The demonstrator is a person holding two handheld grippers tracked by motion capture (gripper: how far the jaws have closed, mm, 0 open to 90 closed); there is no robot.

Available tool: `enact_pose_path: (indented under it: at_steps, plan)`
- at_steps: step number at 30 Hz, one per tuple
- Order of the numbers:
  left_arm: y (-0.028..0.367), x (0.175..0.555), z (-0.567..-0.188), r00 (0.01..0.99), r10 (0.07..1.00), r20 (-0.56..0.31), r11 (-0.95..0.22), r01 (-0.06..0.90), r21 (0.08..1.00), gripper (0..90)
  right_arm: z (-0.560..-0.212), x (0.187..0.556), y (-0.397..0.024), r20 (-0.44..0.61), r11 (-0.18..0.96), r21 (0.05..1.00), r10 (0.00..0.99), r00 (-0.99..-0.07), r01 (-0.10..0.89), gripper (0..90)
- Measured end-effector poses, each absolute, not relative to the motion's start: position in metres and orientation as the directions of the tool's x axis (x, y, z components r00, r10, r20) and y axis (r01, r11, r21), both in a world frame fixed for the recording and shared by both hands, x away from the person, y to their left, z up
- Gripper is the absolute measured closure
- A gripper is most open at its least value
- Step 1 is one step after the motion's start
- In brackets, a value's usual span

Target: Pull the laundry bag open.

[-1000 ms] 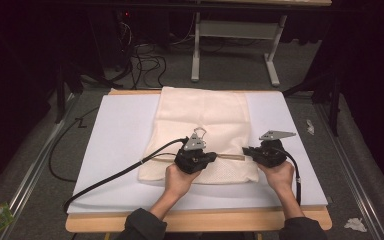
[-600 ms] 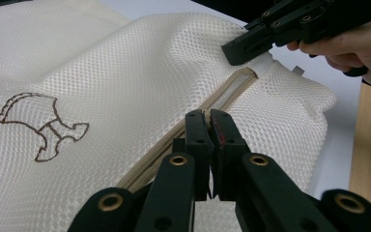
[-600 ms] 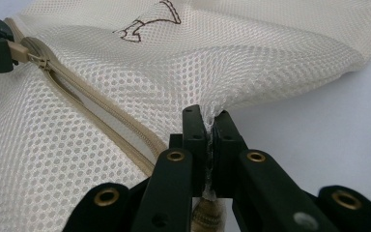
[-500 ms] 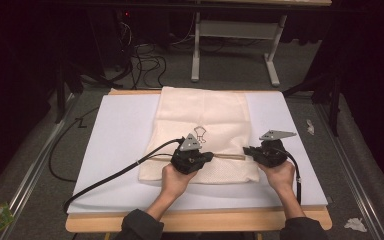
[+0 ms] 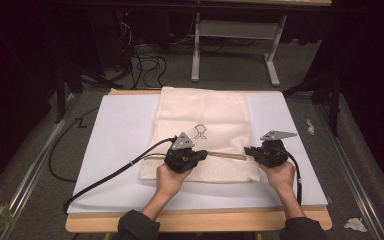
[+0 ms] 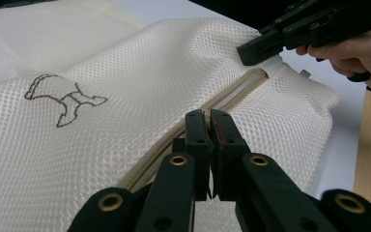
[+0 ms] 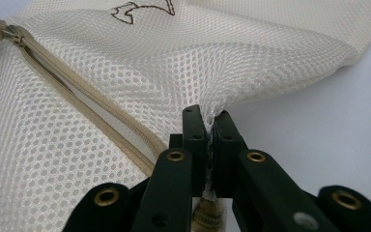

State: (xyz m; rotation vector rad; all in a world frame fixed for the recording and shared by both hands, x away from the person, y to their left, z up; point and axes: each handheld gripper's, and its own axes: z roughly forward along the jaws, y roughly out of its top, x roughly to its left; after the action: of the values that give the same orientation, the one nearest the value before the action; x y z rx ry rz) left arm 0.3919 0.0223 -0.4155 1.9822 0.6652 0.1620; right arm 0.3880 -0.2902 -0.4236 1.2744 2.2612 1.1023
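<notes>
A cream mesh bag (image 5: 205,112) with a small brown embroidered figure (image 6: 65,96) lies flat on a white board (image 5: 120,130). A beige zipper (image 5: 226,155) runs across its near part. My left gripper (image 5: 204,154) (image 6: 207,117) is shut at the zipper's left end, on the zipper pull as far as I can tell, since its jaws cover it. My right gripper (image 5: 248,149) (image 7: 210,121) is shut on the mesh at the bag's right edge, beside the zipper's end. In the right gripper view the zipper (image 7: 87,104) gapes slightly along its length.
The board rests on a wooden table (image 5: 195,221). A black cable (image 5: 115,172) trails from the left gripper across the board's left side to the front edge. On the floor behind stand a metal table frame (image 5: 230,45) and loose cables (image 5: 145,57).
My left gripper has slid a little to the left along the zipper line, and the stretch of zipper between the two grippers has grown longer. The right gripper has stayed put.
</notes>
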Motion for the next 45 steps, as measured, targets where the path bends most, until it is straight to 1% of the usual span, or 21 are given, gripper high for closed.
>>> enact_pose_path:
  at_steps: [16, 19, 45]
  plan:
    - [0.029, 0.391, -0.411, 0.839, 0.523, -0.152, -0.344, 0.371, 0.862, 87.4, -0.420, 0.389, -0.289, 0.080, 0.312, 0.758, 0.827, -0.557, 0.573, 88.2]
    - [0.030, 0.391, -0.412, 0.837, 0.523, -0.163, -0.337, 0.379, 0.862, 87.4, -0.421, 0.390, -0.289, 0.084, 0.310, 0.757, 0.826, -0.557, 0.575, 88.2]
    - [0.040, 0.391, -0.411, 0.829, 0.532, -0.171, -0.321, 0.385, 0.866, 87.4, -0.422, 0.392, -0.289, 0.081, 0.316, 0.752, 0.827, -0.557, 0.578, 88.2]
